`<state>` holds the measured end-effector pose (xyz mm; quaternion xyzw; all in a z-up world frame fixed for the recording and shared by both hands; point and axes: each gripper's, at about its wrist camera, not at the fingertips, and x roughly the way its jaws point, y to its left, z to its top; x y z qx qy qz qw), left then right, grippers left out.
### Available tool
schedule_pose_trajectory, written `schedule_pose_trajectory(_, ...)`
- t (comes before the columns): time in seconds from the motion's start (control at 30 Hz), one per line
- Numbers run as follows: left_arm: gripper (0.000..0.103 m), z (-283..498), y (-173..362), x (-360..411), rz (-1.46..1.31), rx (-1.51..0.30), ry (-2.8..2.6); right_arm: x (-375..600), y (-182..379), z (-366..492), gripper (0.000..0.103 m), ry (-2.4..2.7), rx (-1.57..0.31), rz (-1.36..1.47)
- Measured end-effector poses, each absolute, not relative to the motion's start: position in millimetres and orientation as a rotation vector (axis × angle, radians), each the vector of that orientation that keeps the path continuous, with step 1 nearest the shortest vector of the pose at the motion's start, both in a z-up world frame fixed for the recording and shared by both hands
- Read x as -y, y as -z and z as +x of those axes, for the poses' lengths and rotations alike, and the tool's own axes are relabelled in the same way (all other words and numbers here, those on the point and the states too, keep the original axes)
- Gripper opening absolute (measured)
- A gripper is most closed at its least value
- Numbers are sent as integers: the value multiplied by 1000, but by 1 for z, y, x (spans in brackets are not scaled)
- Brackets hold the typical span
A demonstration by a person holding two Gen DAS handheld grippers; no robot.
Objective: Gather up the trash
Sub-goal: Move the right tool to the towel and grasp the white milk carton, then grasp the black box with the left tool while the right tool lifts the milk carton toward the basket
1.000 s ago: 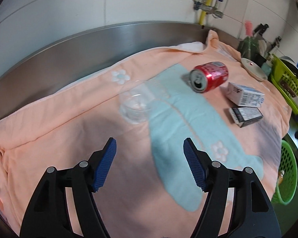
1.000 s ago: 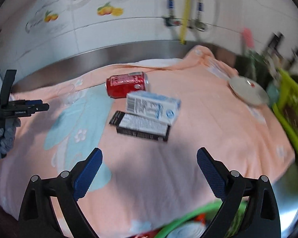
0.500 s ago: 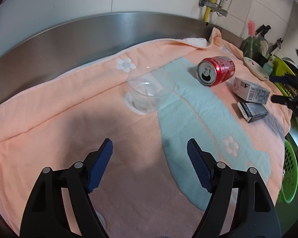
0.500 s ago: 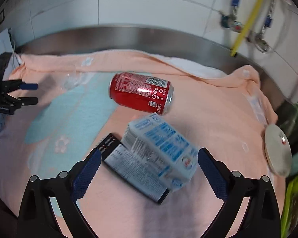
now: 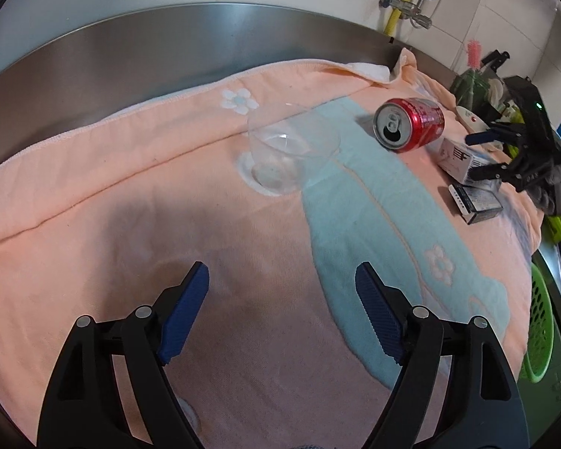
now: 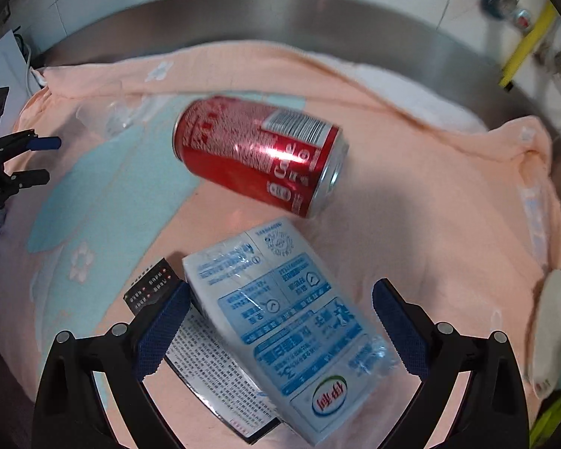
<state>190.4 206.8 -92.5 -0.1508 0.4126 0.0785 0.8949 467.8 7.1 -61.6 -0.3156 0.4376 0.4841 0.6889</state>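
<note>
A steel counter (image 5: 138,33) with a raised back edge carries a peach towel (image 5: 104,194) with a pale blue patch, spread over most of it. At the counter's right end a green basket (image 5: 538,321) sits below the towel's edge. On the towel, towards the back, a clear plastic cup (image 5: 291,149) stands upright. Nearer the right end a red can (image 6: 258,153) lies on its side. Just in front of it a white and blue milk carton (image 6: 291,321) lies partly on top of a black box (image 6: 205,359). The left gripper (image 5: 282,299) hovers over bare towel short of the cup, its jaws opening with nothing between them. The right gripper (image 6: 280,318) has its jaws spread wide either side of the carton; the pads seem not to touch it.
</note>
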Motion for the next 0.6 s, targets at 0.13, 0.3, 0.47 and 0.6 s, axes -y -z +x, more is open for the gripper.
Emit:
schedule_pose_trajectory(0.13,80,191,92,-203,-298,-852,-148,-12,71,474,95,-1119,-1044,-729)
schedule_pose_trajectory(0.3,80,190,89,-198,-282,-849,-133,-3,64,463,91,-1151,-1046,-674)
schedule_pose_trajectory(0.47,80,192,85,-191,-261,-847,-117,5,60,450,82,-1110,-1055,-643)
schedule_pose_trajectory(0.6,80,195,77,-182,-234,-839,-93,4,60,437,83,-1130,-1062,-641)
